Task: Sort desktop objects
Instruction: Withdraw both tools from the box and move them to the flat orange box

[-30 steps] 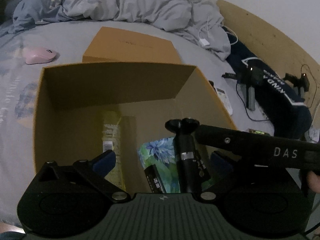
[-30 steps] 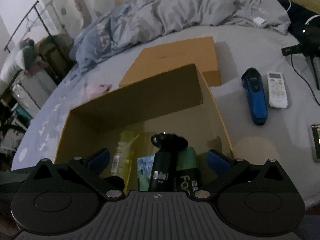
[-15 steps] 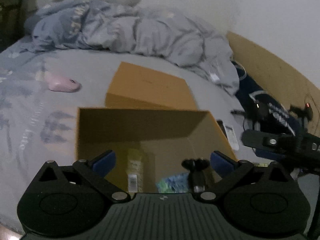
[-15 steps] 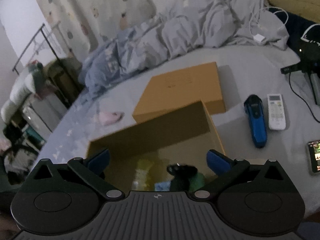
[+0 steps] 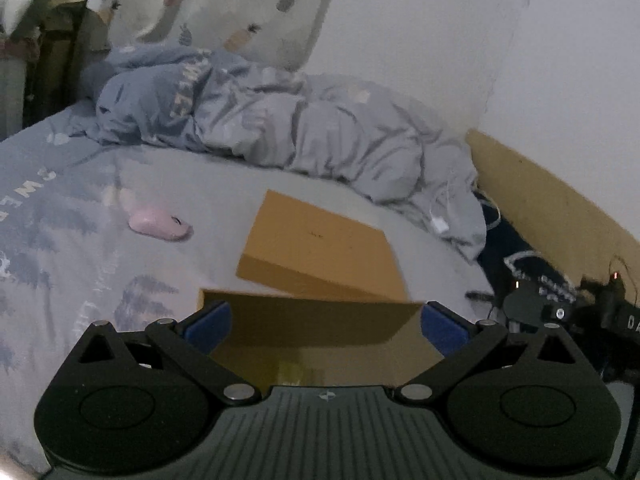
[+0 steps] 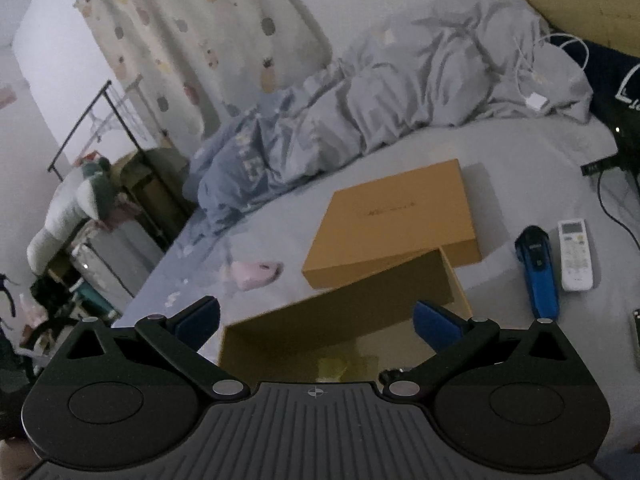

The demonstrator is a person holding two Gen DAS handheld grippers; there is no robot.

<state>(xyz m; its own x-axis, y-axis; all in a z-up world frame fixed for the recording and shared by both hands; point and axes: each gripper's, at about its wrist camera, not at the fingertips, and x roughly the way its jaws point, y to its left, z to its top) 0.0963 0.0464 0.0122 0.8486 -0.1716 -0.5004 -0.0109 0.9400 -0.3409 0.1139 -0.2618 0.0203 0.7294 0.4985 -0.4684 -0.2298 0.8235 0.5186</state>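
An open brown cardboard box sits on the bed just in front of both grippers. Only a yellow item and a sliver of a black object show inside it. My left gripper is open and empty above the box's near side. My right gripper is open and empty, also above the box. A pink mouse lies left of the box. A blue shaver and a white remote lie to the right.
The box's flat lid lies behind it. A rumpled grey duvet fills the far bed. A wooden headboard, dark clothing and cabled devices are at right. A clothes rack stands left of the bed.
Both grippers have risen and pulled back from the box, tilting up. The box contents, plainly seen a second ago, are now mostly hidden behind the gripper bodies.
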